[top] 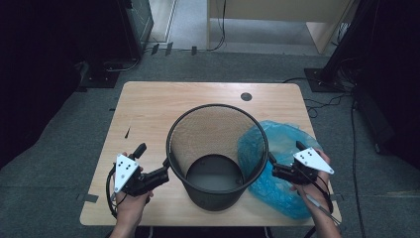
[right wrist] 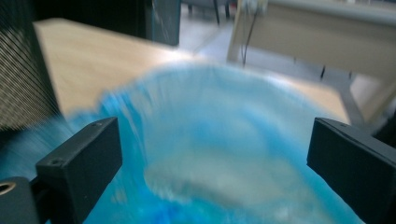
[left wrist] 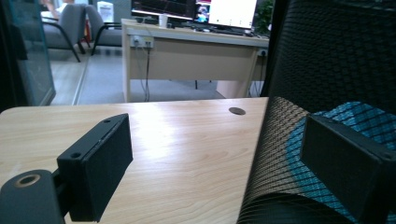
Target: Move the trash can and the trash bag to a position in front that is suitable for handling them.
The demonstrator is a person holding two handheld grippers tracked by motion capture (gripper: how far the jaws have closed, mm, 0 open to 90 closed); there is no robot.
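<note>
the mesh bin (top: 218, 153) stands between wide left tongs (top: 166, 168) and wide right tongs (top: 271, 164) over the blue bag (top: 282, 144).

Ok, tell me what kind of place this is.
Most likely an office or lab workspace. Behind the wooden table with its mesh wastebasket stands a desk carrying lit monitors, with office chairs nearby, and cables trail across grey carpet.

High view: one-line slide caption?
Black mesh bin on wooden table, blue plastic bag beside it, open grippers flanking both sides.
</note>
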